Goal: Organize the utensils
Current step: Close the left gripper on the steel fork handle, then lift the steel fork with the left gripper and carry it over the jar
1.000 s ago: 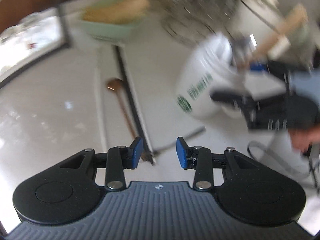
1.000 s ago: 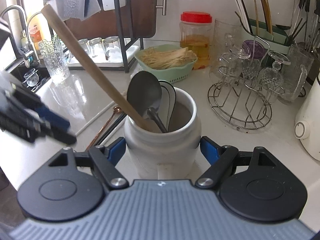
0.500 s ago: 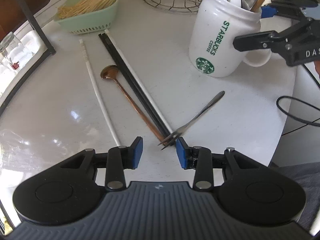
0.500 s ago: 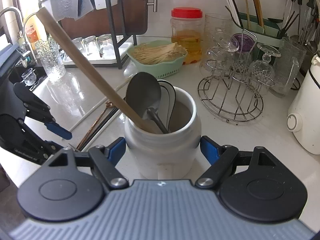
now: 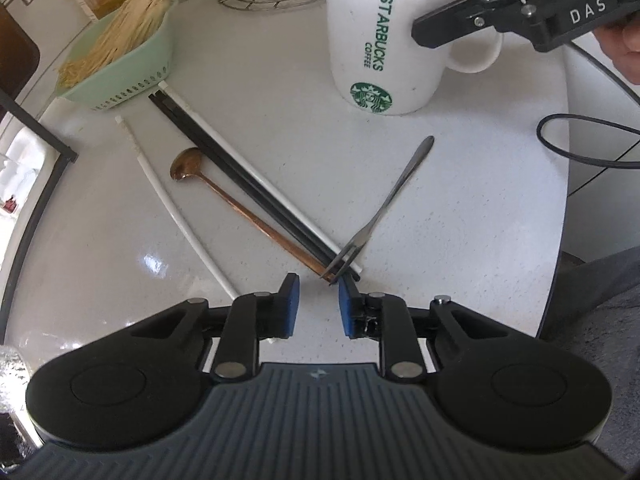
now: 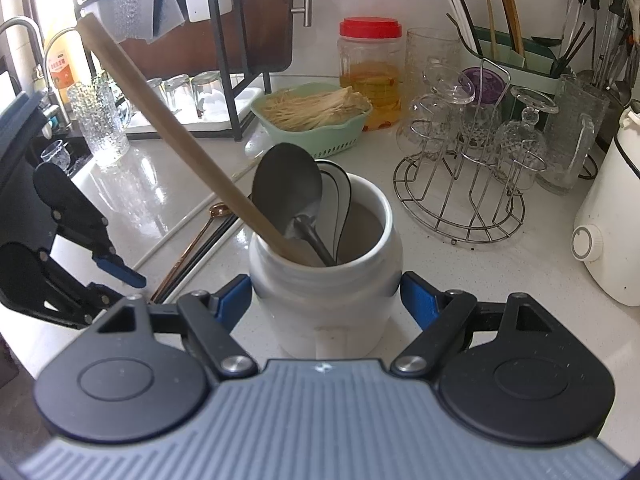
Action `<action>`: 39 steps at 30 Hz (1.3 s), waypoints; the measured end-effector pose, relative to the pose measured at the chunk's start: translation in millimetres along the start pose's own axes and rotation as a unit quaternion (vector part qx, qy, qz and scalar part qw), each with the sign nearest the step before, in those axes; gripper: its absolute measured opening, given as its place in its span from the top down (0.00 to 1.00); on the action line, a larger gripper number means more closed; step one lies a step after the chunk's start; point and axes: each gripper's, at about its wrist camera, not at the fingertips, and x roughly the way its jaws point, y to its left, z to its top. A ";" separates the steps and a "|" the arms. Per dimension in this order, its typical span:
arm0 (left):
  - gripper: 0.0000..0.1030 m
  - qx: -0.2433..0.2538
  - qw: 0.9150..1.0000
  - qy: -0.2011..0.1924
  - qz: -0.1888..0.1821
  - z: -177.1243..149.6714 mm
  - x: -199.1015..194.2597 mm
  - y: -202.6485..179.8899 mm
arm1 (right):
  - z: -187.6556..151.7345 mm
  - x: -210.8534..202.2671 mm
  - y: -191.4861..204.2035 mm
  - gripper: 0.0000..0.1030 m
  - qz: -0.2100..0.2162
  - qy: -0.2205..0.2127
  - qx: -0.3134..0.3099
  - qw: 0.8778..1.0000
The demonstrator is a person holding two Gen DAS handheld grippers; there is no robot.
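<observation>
A metal fork point(image 5: 394, 196), a copper spoon point(image 5: 224, 196), a pair of black chopsticks point(image 5: 240, 180) and two white chopsticks point(image 5: 176, 204) lie on the white counter point(image 5: 460, 240). Their near ends cross just ahead of my left gripper point(image 5: 318, 305). It points steeply down; its jaws are closing with nothing between the pads. My right gripper point(image 6: 325, 298) is shut on the white Starbucks mug point(image 6: 326, 304), one pad on each side. The mug point(image 5: 380, 44) holds a wooden handle point(image 6: 168, 132), a metal ladle point(image 6: 286, 188) and a white spoon point(image 6: 340, 196).
A green basket point(image 5: 132, 68) of pale sticks sits behind the utensils. A wire rack point(image 6: 460, 208) of glasses, a red-lidded jar point(image 6: 370, 68) and a white appliance point(image 6: 612, 232) stand at the back right. A black cable point(image 5: 580, 140) hangs past the counter's rounded right edge.
My left gripper has rolled and sunk toward the crossed utensil ends, and its jaws have narrowed. The right gripper and the mug have stayed put.
</observation>
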 end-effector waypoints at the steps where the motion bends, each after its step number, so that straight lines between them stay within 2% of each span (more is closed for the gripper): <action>1: 0.76 0.003 1.000 -0.003 0.000 0.2 -0.5 0.3 | 0.0 -0.3 0.5 0.19 -0.001 0.000 0.000 1.000; 8: 0.76 0.050 0.999 -0.015 -0.015 3.9 -0.7 -2.3 | 0.1 -0.4 2.2 0.19 -0.004 -0.002 0.004 1.000; 16: 0.80 0.068 0.997 -0.017 -0.030 9.4 4.2 -0.1 | -0.1 -0.3 2.6 0.19 -0.007 -0.002 0.004 1.000; 22: 0.90 0.086 0.995 -0.027 -0.037 5.4 0.8 -5.0 | -0.5 -0.3 3.0 0.19 -0.008 -0.002 0.005 1.000; 23: 0.94 0.086 0.995 -0.028 -0.038 4.8 0.2 -5.7 | -0.5 -0.4 3.0 0.19 -0.008 -0.002 0.005 1.000; 31: 0.96 0.053 0.996 -0.048 -0.049 -0.9 -18.2 -7.9 | -0.3 0.3 3.8 0.19 -0.015 -0.003 0.011 1.000; 39: 0.99 -0.042 0.996 -0.074 -0.037 -7.5 -55.2 -2.6 | 0.6 1.1 7.3 0.19 -0.026 -0.003 0.019 0.999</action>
